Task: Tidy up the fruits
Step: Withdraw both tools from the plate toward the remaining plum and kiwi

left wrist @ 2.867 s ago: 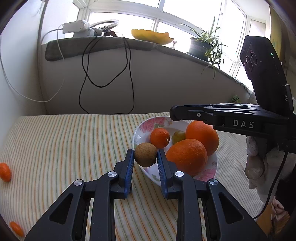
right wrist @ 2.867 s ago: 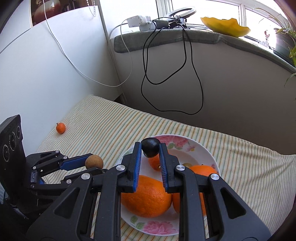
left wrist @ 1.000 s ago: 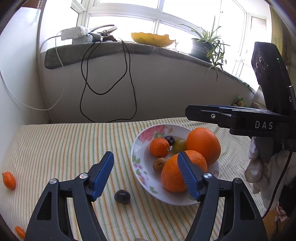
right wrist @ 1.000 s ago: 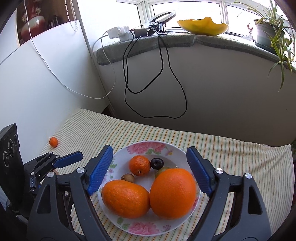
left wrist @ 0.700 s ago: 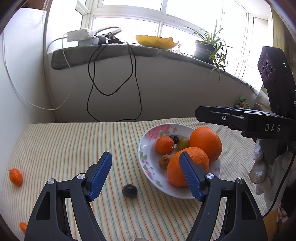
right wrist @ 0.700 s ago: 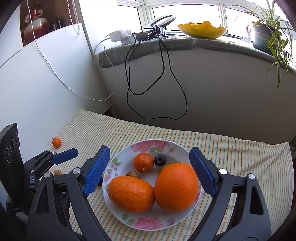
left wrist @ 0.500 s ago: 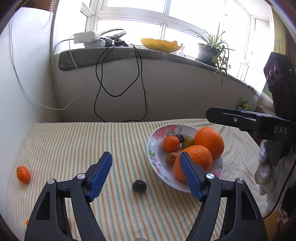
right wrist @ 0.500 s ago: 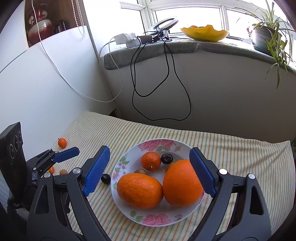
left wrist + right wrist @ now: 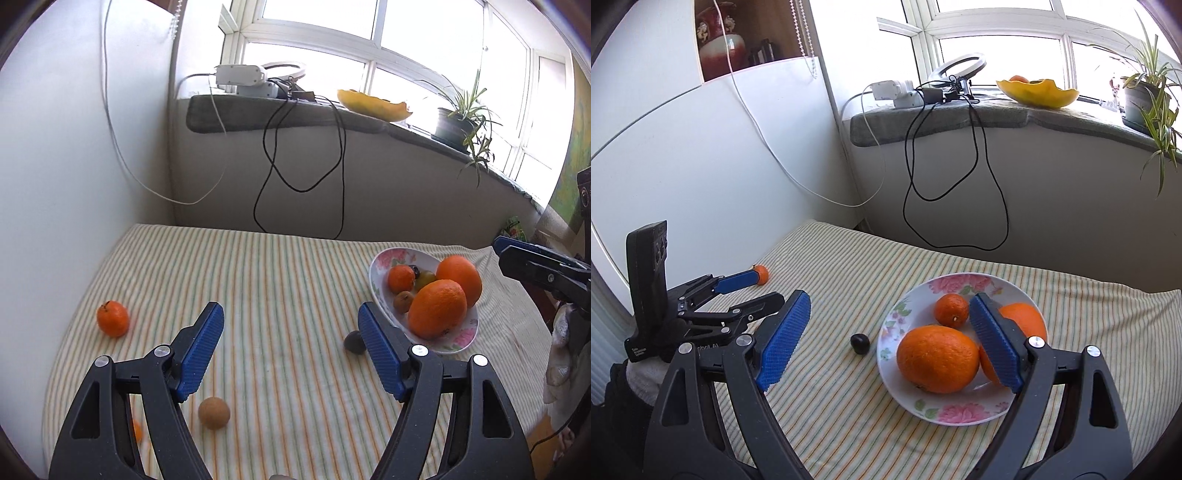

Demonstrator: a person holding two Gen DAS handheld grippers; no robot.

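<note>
A flowered plate [image 9: 905, 306] [image 9: 376, 266] on the striped cloth holds two big oranges [image 9: 936, 363] [image 9: 437, 308], a mandarin [image 9: 951, 310] and smaller fruits. A dark plum [image 9: 859, 343] [image 9: 352, 341] lies on the cloth just left of the plate. Further left lie a brown round fruit [image 9: 214, 412] and a mandarin [image 9: 112, 318]. My left gripper [image 9: 289, 310] [image 9: 768, 286] is open and empty over the cloth, left of the plate. My right gripper [image 9: 888, 299] is open and empty above the plate's near left side.
A white wall [image 9: 74, 184] borders the cloth on the left. Black cables [image 9: 945, 184] hang down from a sill with a yellow bowl [image 9: 1038, 90] and a potted plant [image 9: 458, 122]. Another small orange fruit [image 9: 136, 430] lies near the cloth's front left corner.
Both grippers let go of their small fruits at the plate and stand open. Both have since drawn away to the left, so the plate has shifted right and the loose fruits came into view.
</note>
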